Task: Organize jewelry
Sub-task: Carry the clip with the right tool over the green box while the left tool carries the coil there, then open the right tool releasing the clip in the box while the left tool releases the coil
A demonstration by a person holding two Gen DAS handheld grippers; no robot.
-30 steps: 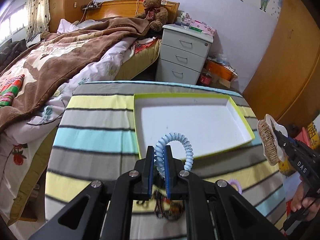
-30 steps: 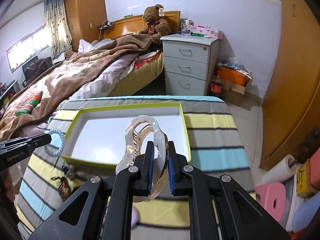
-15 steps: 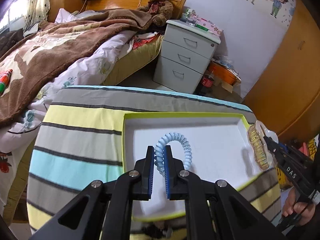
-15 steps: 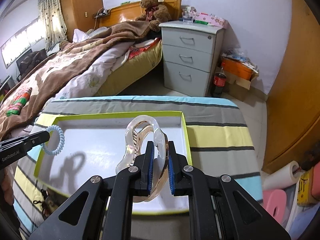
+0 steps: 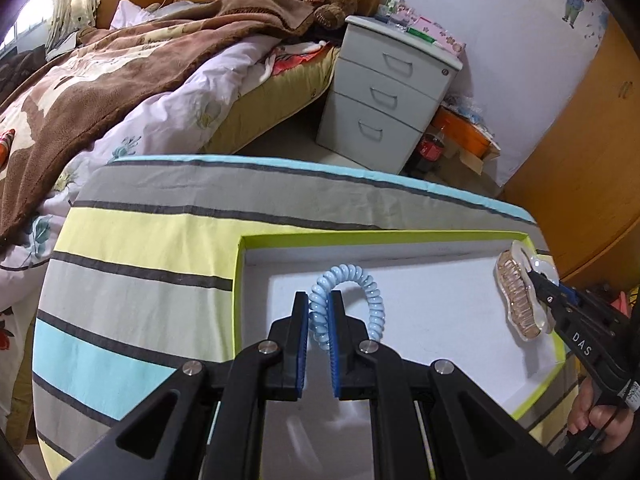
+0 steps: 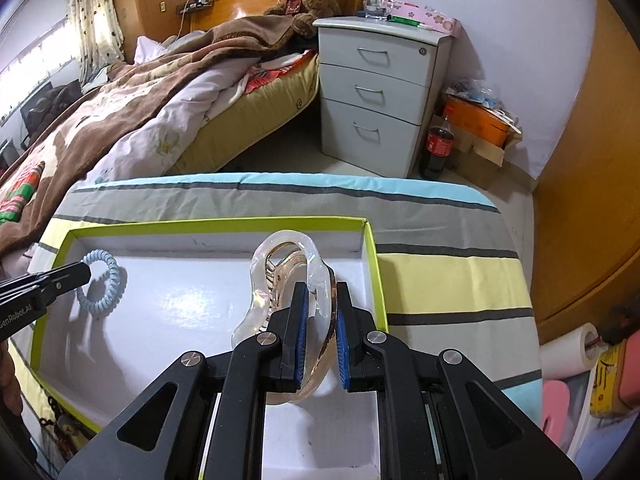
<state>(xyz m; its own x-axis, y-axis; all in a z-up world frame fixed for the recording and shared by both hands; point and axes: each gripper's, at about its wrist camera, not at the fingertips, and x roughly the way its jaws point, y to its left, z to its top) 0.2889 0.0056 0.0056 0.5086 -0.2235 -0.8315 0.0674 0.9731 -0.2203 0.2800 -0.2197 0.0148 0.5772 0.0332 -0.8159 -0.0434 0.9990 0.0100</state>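
My left gripper [image 5: 319, 300] is shut on a light blue spiral hair tie [image 5: 362, 292] and holds it over the left part of a white tray with a lime green rim [image 5: 384, 237]. It also shows in the right wrist view [image 6: 86, 270] with the hair tie [image 6: 105, 288]. My right gripper [image 6: 319, 292] is shut on a clear, amber-tinted hair claw clip [image 6: 280, 276] over the tray's right part [image 6: 370, 256]. The clip [image 5: 520, 296] and right gripper [image 5: 534, 276] show in the left wrist view at the tray's right edge.
The tray lies on a striped cloth-covered table [image 5: 160, 240]. Dark beaded jewelry [image 6: 56, 420] lies on the cloth by the tray's near left corner. Beyond the table are a bed [image 5: 120, 80], a grey drawer cabinet [image 6: 380, 92] and a cola bottle [image 6: 438, 148].
Both grippers have moved forward over the tray with their items still held, and now sit lower above its white floor.
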